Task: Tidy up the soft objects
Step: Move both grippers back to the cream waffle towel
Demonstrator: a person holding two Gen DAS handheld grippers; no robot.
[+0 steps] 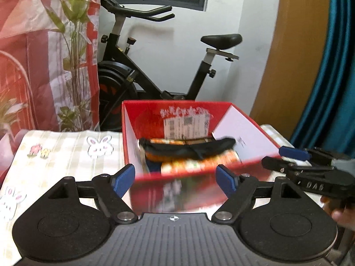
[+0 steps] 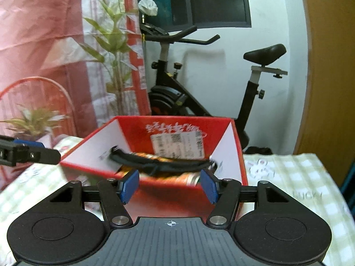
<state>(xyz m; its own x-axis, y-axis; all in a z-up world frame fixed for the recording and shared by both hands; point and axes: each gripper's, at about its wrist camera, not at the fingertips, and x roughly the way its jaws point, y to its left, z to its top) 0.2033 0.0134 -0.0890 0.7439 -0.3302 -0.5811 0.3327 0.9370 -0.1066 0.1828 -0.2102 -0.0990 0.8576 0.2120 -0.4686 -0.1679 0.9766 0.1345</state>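
Both my grippers, left point(image 1: 176, 180) and right point(image 2: 168, 187), gape with nothing between the pads. The soft bundle point(image 1: 188, 149) lies inside the red box point(image 1: 241, 130), centre frame, likely dropped there so the walls contain it.

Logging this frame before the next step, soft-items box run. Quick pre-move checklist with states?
1. Left hand-held gripper empty, blue pads apart: ok.
2. Right hand-held gripper empty, pads apart: ok.
3. Open red cardboard box upright on the checked rabbit-print tablecloth: ok.
4. Black fabric strap inside the box, lying across the orange patterned soft items: ok, though both views are blurred.
5. Both grippers on the near side of the box, neither inside it: ok.
6. More soft items left outside the box: cannot tell; none show on the visible cloth.
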